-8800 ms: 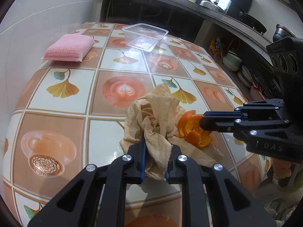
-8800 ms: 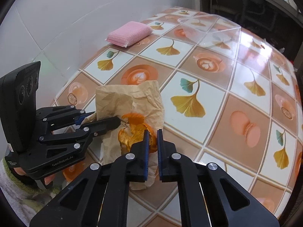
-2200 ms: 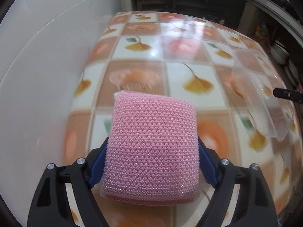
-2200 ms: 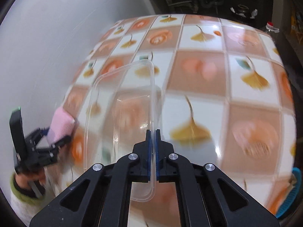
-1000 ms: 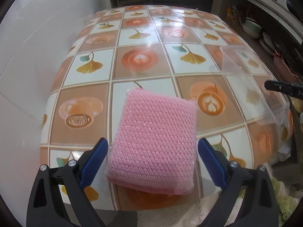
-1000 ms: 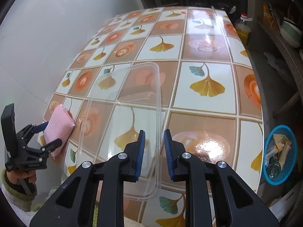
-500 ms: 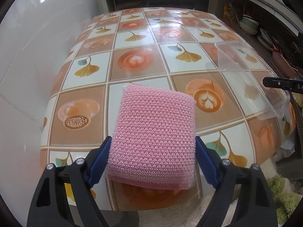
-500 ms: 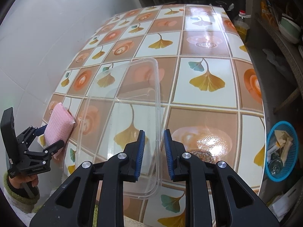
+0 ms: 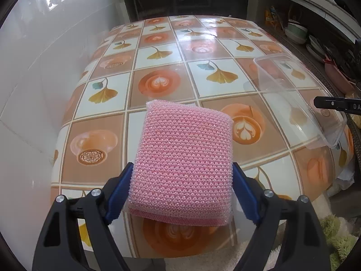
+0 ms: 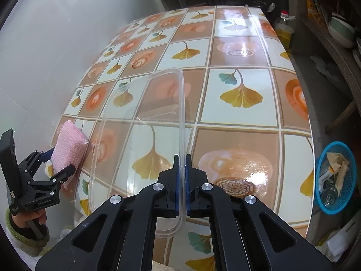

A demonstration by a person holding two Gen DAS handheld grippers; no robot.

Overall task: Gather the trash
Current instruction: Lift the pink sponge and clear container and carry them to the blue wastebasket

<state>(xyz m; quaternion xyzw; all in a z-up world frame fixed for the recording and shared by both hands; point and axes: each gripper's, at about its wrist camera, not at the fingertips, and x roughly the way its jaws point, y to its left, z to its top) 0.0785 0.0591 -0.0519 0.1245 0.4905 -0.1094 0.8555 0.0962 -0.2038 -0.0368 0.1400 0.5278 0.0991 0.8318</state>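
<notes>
My left gripper point(image 9: 182, 180) is shut on a pink knitted sponge point(image 9: 185, 155) and holds it over the near edge of the tiled table point(image 9: 158, 45). It also shows in the right wrist view point(image 10: 67, 146) at the left. My right gripper point(image 10: 182, 160) is shut on the rim of a clear plastic container point(image 10: 140, 122), which lies over the table's near part. The container also shows in the left wrist view point(image 9: 293, 94) at the right. The brown paper and orange peel lie in a blue basket point(image 10: 336, 176) on the floor.
A white tiled wall point(image 9: 33, 67) runs along the table's left side. Shelves with bowls and dishes point(image 9: 300, 33) stand to the right. A bottle point(image 10: 284, 27) stands on the floor past the table's far right corner.
My right gripper has closed on the container's rim; half a second ago its fingers stood apart. My left gripper has closed on the sponge after releasing it a second ago.
</notes>
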